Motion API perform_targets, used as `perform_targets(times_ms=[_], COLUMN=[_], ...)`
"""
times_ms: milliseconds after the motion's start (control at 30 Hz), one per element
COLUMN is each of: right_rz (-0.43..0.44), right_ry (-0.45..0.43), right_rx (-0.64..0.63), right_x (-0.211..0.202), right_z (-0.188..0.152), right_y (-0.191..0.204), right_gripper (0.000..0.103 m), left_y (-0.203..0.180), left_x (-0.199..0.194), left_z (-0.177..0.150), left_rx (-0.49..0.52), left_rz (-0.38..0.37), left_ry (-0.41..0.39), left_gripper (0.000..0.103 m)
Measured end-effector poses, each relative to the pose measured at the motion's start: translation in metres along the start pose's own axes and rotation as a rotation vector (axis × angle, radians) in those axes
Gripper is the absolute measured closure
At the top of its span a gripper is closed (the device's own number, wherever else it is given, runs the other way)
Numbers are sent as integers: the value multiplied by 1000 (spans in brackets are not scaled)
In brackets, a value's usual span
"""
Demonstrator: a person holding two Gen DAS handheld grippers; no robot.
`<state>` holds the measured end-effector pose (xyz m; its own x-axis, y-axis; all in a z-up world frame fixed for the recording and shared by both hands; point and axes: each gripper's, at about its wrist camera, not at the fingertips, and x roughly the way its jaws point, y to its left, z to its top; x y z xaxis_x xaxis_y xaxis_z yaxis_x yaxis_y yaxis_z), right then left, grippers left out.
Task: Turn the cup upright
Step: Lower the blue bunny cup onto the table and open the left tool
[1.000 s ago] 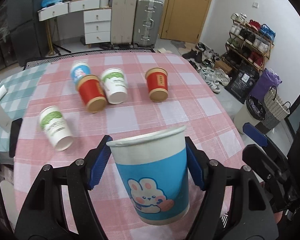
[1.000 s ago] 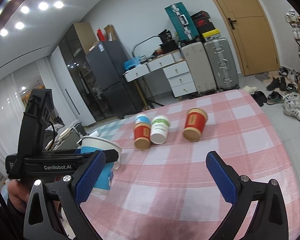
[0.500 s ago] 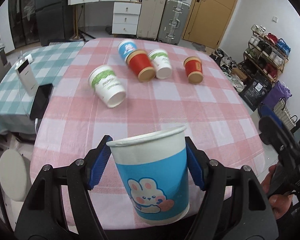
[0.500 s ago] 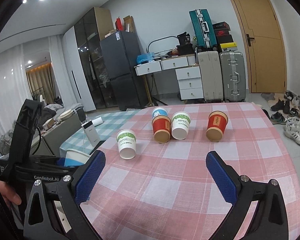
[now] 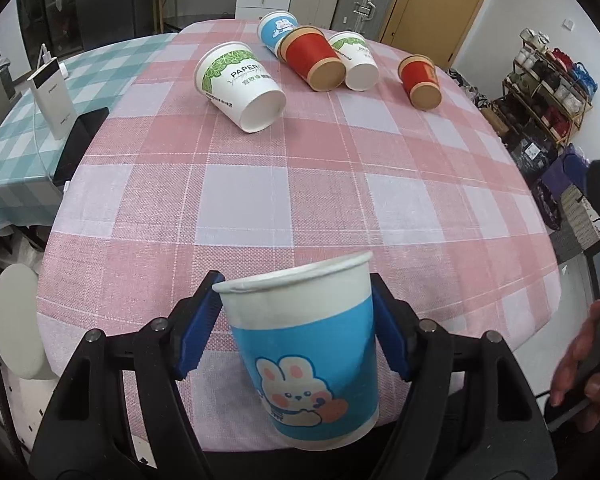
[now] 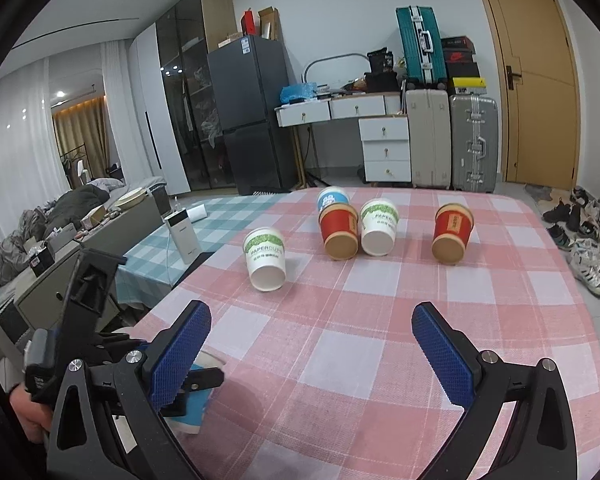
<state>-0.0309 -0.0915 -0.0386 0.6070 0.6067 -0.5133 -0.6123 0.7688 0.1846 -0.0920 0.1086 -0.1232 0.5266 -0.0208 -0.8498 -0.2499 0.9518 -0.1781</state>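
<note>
Left tongs (image 5: 296,330) pinching the bunny cup (image 5: 306,354) mouth-up at the tabletop's (image 5: 300,200) near edge; right tongs (image 6: 312,354) spread wide, holding nothing.

Bunny cup's inside not visible, and in the right wrist view it is mostly hidden behind the tongs. Five cups lie on their sides toward the far edge: green-print white cup (image 5: 242,86) shows an empty mouth, then blue cup (image 5: 276,30), red cup (image 5: 314,58), second white cup (image 5: 354,60), small red cup (image 5: 420,82). Blue cup is partly blocked by the red one.
</note>
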Motion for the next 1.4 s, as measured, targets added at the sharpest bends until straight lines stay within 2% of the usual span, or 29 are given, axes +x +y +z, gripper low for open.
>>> perform_targets(times_ms=[167,333,433,600,900,1067,1200,1233,1400], right_rz=[-26,-30,-36,-45,-10,16,42,51,102], right_ry=[16,26,33,23,18,23,37,43,98], right_rx=[19,27,30,26,44,40,45,49,83], right_x=[3,2,2,-4,-11,-12,-10,-9,0], right_z=[-2,-8,-9,-13,-9,-4,0,1,7], right_y=[0,0,-1,-2,-3,2,5,5,7], right_gripper=[0,0,0,0,0,0,0,0,0], left_y=[-2,-5,-1,2,6,12,20,22,31], left_x=[13,25,32,37,4,-31,-71,-82,-131], left_z=[1,-1,-2,-2,11,20,20,19,2], left_rx=[2,21,-9,-19,-41,-67,-95,-103,-122], left_rz=[-22,-11,-4,-39,-81,-92,-79,-72,-5], left_ry=[5,31,38,33,-71,-146,-227,-253,-382], left_gripper=[34,32,20,19,14,11,7,0,1])
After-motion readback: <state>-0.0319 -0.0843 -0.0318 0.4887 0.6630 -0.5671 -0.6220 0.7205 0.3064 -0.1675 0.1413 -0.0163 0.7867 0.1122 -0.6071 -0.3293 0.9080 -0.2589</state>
